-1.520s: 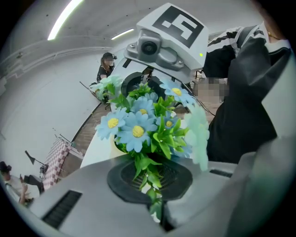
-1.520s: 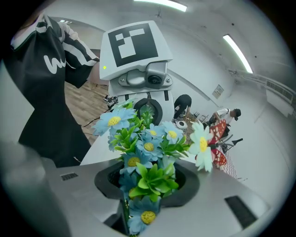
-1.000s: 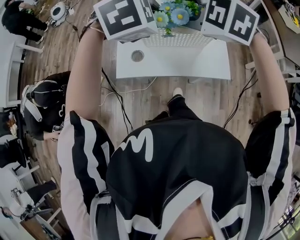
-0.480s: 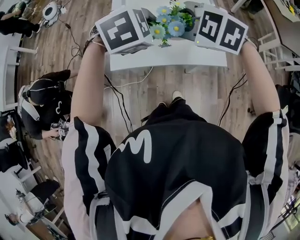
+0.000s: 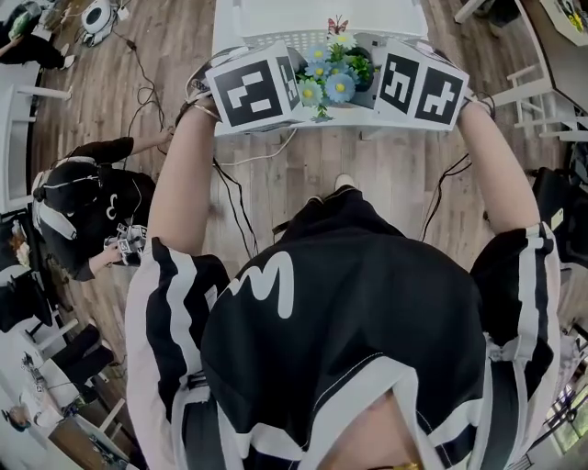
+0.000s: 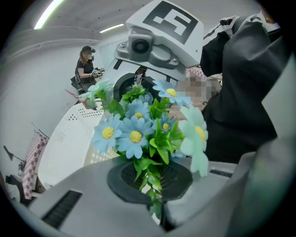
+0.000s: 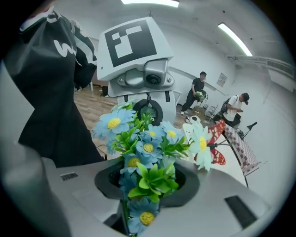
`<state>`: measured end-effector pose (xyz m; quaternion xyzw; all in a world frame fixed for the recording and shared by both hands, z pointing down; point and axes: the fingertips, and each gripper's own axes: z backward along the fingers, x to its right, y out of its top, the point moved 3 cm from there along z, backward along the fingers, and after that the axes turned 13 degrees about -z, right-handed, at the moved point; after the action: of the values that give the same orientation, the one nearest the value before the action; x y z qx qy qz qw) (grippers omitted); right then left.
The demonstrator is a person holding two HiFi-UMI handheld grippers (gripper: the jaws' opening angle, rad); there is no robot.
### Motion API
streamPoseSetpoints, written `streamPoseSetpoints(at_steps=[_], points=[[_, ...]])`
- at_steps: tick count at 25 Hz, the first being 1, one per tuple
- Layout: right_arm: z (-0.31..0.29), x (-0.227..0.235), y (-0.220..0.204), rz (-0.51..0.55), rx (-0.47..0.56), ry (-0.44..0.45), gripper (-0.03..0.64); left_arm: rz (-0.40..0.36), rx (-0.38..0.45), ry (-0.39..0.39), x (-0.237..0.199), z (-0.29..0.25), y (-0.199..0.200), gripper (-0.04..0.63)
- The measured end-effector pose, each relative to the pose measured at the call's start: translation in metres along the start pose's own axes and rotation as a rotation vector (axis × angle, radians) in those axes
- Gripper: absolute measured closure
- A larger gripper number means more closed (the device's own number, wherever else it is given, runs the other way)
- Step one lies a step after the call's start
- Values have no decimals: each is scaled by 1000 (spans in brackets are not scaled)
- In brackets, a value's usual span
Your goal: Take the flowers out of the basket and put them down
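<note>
Blue fabric-like petals with yellow centres and glossy green plastic leaves make up the flowers (image 5: 329, 81), which are held in the upper middle of the head view, between the two marker cubes and over the near edge of the white table (image 5: 395, 16). The left gripper (image 6: 156, 206) is clenched on a thin green stem at the foot of the bunch. The right gripper (image 7: 138, 203) is closed part-way round the thicker mass of blooms and leaves, which fills its gap. The white basket (image 5: 271, 41), hard plastic pierced with rows of small holes, is seen just behind the bunch, toward the top of the frame, and the flowers appear to be clear of it. A red butterfly (image 7: 217, 141) on a thin stick is seen at the right of the right gripper view; whether it belongs to the bunch cannot be told. The setting-down is judged to be the step in hand. Both grippers would best be lowered together, so the limp stems are not bent or pulled apart, and the bunch laid on bare table beside the basket before either grip is loosened
</note>
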<state>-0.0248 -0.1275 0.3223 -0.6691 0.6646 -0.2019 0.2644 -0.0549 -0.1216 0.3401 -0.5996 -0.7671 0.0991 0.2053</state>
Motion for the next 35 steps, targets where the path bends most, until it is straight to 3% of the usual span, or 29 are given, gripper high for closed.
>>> streamPoseSetpoints(at_steps=[6,15,24,30,35], points=[[-41,-7,-36,-33,-15,70,457,34,5,-62,14,-49,-13,592],[-89,-1,-75,-104,-29,131,457,149,38,-134,15,-104,-43,592],[-112,8,-93,-135,-49,160,453,149,-8,-152,8,-128,-52,592],[-111,16,-97,-133,8,165,445,202,37,-148,1,-131,-56,592],[-109,14,-97,-129,69,166,436,268,161,-125,1,-128,-59,592]])
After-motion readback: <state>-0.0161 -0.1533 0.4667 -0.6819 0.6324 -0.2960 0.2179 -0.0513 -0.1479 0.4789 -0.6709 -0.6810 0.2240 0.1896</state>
